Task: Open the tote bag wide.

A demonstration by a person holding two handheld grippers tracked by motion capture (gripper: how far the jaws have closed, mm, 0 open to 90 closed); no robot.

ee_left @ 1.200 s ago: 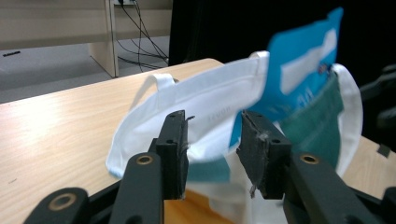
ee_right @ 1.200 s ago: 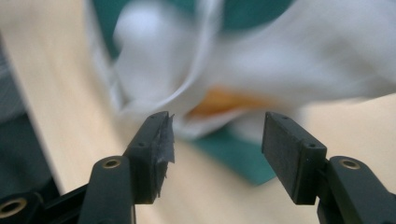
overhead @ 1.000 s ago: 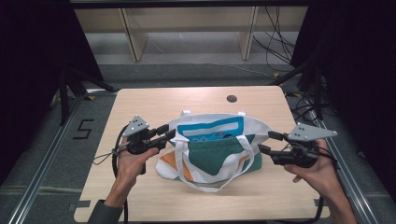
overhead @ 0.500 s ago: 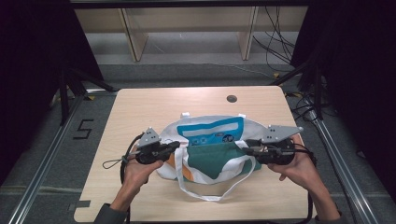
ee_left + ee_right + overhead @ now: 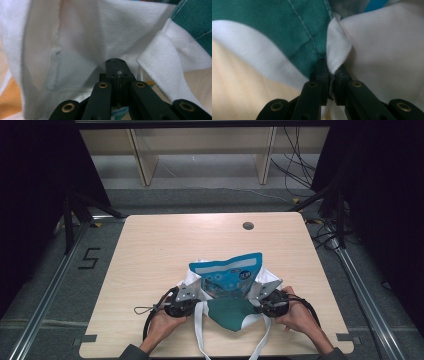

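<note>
White bag [image 5: 227, 292] now nearer table edge.

Both forearms reach in low and near each other — the left hand-held gripper [image 5: 192, 301] and right hand-held gripper [image 5: 261, 301] point inward, jaws just clamped together.

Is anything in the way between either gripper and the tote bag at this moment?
Nothing visible. The left gripper is clamped on white cloth at one side of the tote bag, and the right gripper pinches its green-and-white edge at the other. A blue pouch sticks out of the bag's mouth, clear of both grips.
</note>
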